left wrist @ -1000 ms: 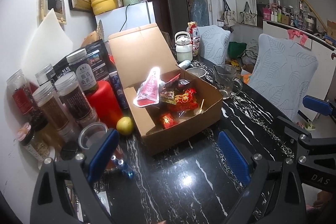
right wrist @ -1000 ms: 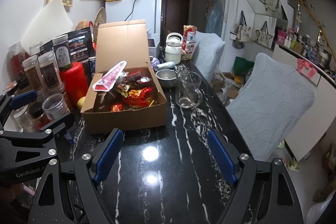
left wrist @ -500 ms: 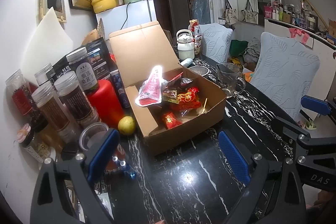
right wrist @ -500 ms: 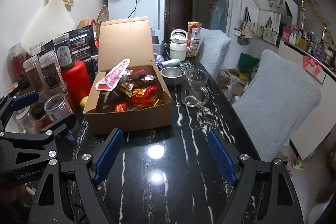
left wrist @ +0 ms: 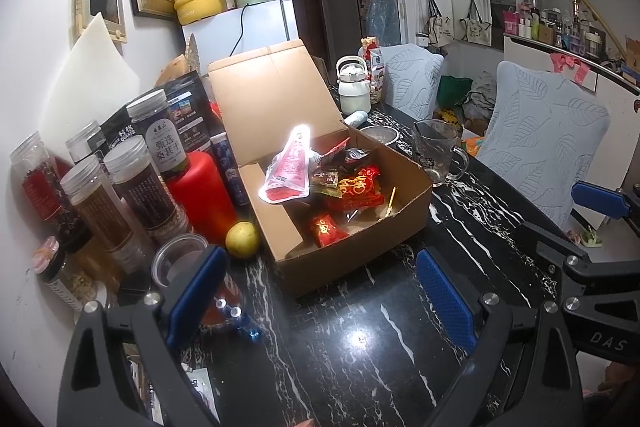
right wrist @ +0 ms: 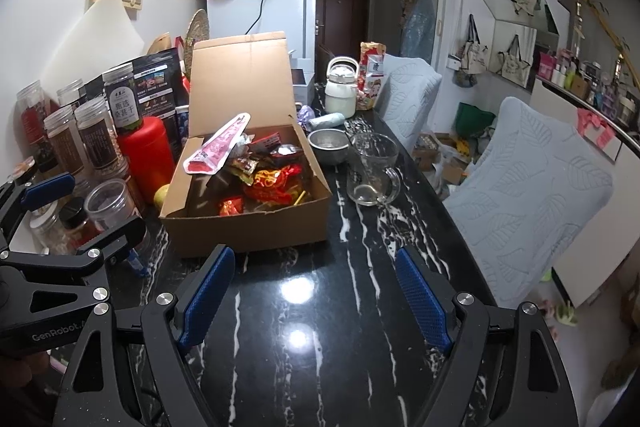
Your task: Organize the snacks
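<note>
An open cardboard box (left wrist: 360,251) (right wrist: 256,227) stands on the black marble table with its lid up. It holds several snack packets: a pink-red pouch (left wrist: 290,167) (right wrist: 218,151) leaning on the left wall, red wrapped sweets (left wrist: 356,187) (right wrist: 276,183) and a small red packet (left wrist: 326,227) (right wrist: 231,206). My left gripper (left wrist: 320,291) is open and empty, low in front of the box. My right gripper (right wrist: 316,291) is open and empty, in front of the box's right corner.
Jars (left wrist: 136,183), a red canister (left wrist: 200,191) and a lemon (left wrist: 242,234) crowd the table's left side. A glass mug (right wrist: 372,167), a metal bowl (right wrist: 328,145) and a white kettle (right wrist: 340,87) stand right of and behind the box. Cushioned chairs (right wrist: 532,179) line the right.
Both grippers have moved slightly toward the box, which looms a little larger. Both stay open and empty. Nothing on the table has moved.
</note>
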